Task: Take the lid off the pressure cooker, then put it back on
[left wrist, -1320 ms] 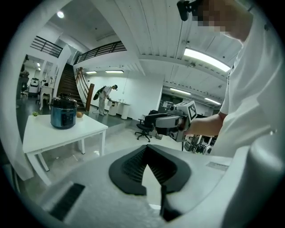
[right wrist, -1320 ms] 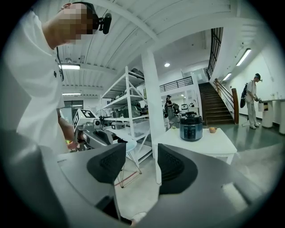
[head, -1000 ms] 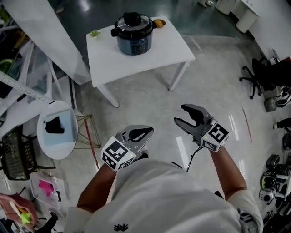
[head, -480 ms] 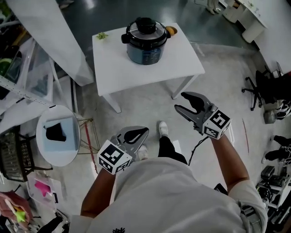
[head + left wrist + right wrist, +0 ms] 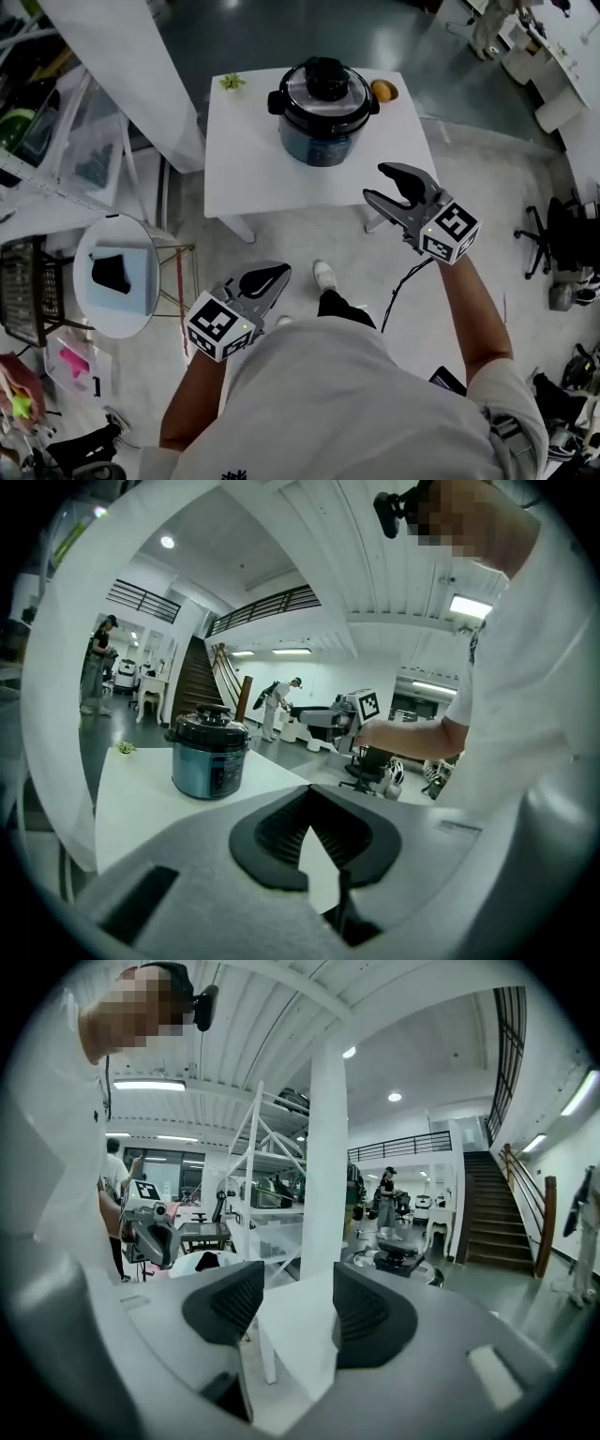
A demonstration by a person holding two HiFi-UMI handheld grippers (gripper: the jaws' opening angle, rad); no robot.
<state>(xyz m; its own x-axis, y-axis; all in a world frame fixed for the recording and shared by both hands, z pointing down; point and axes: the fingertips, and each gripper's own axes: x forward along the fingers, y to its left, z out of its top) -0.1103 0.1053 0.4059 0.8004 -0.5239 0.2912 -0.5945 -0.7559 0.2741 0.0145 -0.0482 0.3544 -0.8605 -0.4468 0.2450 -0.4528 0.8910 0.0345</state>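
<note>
Nothing grabbed yet. Left tool [image 5: 277, 274] is down by the body, jaws closed on nothing as far as I can tell through the fisheye. Right tool [image 5: 377, 185] is out ahead by the counter's [image 5: 253, 173] near right corner, jaws apart and empty. Cooker [image 5: 323, 117] sits toward the far edge, lid [image 5: 325, 82] on. Looks like the approach step. Next move: get a tool around the lid's top handle.

Pressure cooker [image 5: 319, 145], lid [image 5: 325, 94] on, stands toward the table's [image 5: 248, 169] far edge; small plant [image 5: 232, 82] at its far left corner, round fruit [image 5: 383, 90] just right of the cooker.
</note>
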